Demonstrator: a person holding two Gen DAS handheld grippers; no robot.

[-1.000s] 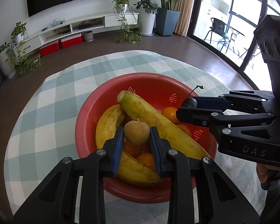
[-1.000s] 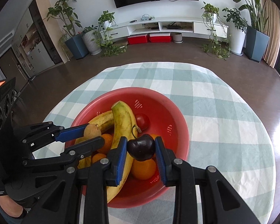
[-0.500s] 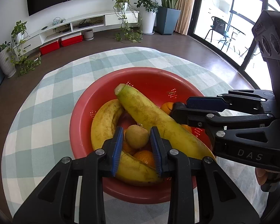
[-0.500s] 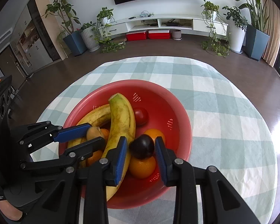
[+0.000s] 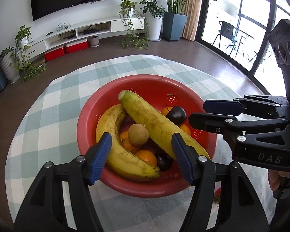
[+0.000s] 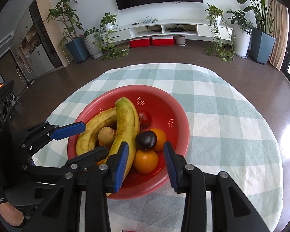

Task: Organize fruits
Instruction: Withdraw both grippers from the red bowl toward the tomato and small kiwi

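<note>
A red bowl (image 5: 150, 85) (image 6: 176, 104) on the checked tablecloth holds two bananas (image 5: 150, 119) (image 6: 127, 123), several oranges (image 6: 146, 161), a tomato (image 6: 145, 118) and dark cherries. A tan longan (image 5: 138, 134) (image 6: 106, 136) rests between the bananas. A dark cherry (image 5: 176, 114) (image 6: 146, 140) lies on the oranges. My left gripper (image 5: 141, 152) is open and empty, just above the longan. My right gripper (image 6: 146, 160) is open and empty, just behind the cherry.
The round table's cloth (image 6: 222, 116) surrounds the bowl. A small red fruit (image 5: 217, 192) lies on the cloth by the bowl's near right side. Potted plants (image 6: 241, 34) and a white TV shelf (image 6: 164, 29) stand across the room.
Both grippers opened and pulled back. The longan dropped from the left gripper between the bananas. The cherry dropped from the right gripper onto the oranges.
</note>
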